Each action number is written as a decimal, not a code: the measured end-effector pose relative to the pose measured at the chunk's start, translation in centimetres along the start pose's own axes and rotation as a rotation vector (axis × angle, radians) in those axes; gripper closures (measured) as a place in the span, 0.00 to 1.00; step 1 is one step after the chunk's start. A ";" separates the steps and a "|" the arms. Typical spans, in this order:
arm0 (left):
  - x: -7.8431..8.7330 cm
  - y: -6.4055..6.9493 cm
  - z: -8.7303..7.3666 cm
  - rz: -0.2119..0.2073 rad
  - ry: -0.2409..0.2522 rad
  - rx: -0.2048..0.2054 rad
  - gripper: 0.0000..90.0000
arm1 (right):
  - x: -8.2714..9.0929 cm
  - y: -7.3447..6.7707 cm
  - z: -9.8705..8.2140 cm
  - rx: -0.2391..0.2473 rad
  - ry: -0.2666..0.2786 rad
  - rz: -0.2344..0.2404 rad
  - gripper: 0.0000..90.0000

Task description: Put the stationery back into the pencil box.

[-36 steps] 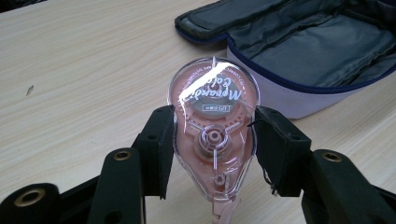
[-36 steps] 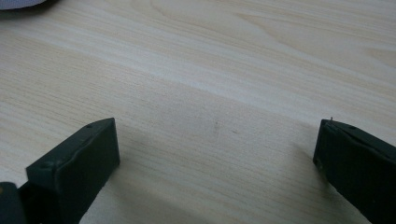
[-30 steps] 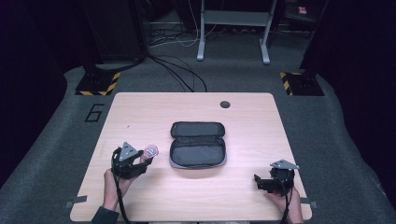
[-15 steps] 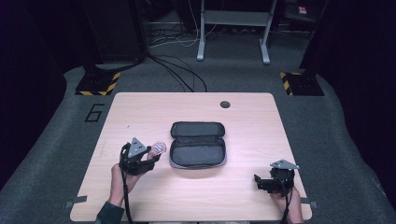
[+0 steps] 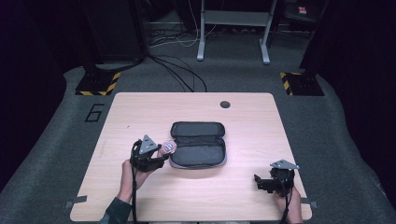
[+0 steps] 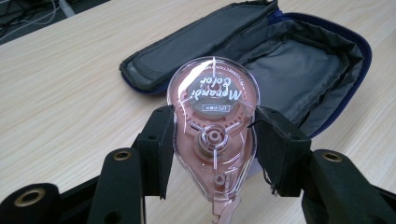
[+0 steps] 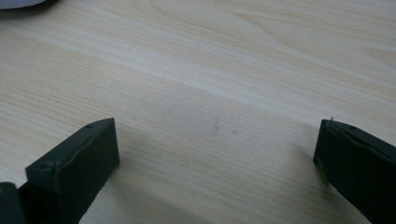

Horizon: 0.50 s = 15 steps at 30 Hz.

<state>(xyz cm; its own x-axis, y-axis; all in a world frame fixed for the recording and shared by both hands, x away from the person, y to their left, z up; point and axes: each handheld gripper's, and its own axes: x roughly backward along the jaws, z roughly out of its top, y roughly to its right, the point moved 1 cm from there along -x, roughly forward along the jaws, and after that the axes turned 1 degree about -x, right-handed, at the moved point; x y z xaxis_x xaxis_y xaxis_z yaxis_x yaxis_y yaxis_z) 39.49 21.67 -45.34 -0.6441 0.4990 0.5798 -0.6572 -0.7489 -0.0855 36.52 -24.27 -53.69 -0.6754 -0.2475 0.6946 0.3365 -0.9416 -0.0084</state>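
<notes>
The left gripper (image 5: pixel 161 156) is clenched on a correction tape dispenser (image 6: pixel 212 135), a clear, pink-tinted, teardrop-shaped unit with a round reel housing and a printed label that reads upside down in the left gripper view. The 2 black jaws press against the narrower lower body of the dispenser from opposite sides, while the wide round end projects beyond the jaw tips and the pointed applicator end faces back toward the gripper body. In the high view the dispenser (image 5: pixel 167 148) is held off the wooden table (image 5: pixel 140 112), just beside the left edge of the pencil case (image 5: pixel 198 149). The pencil case (image 6: pixel 299 70) is dark, zipped open and lies flat near the middle of the table, with its grey fabric lining exposed and its lid half folded back on the far side; the interior that shows holds no items. The right gripper (image 5: pixel 262 183) is released: in the right gripper view its 2 jaws stand well apart over bare wood grain (image 7: pixel 210 93) with nothing between them. In the high view this gripper sits low at the near right corner of the table, well apart from the pencil case. A round dark grommet hole (image 5: pixel 225 104) sits near the far edge of the table.
</notes>
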 end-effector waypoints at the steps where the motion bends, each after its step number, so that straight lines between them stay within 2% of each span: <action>1: -0.2 0.1 0.1 -0.009 -0.003 0.006 0.56 | 0.0 0.0 0.0 0.000 0.000 0.000 0.00; 11: -2.0 0.8 1.4 -0.052 -0.007 -0.003 0.55 | 0.0 0.0 0.0 0.001 0.001 0.002 0.00; 15: -2.5 1.1 2.0 -0.063 -0.007 -0.022 0.55 | 0.0 0.0 0.0 0.002 0.001 0.003 0.00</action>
<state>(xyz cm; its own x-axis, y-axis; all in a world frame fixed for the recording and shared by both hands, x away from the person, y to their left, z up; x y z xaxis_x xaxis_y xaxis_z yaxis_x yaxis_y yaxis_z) 41.21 18.73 -45.29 -0.5982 0.5417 0.5905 -0.7049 -0.7062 -0.0662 36.53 -24.28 -53.69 -0.6751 -0.2507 0.6939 0.3396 -0.9405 -0.0094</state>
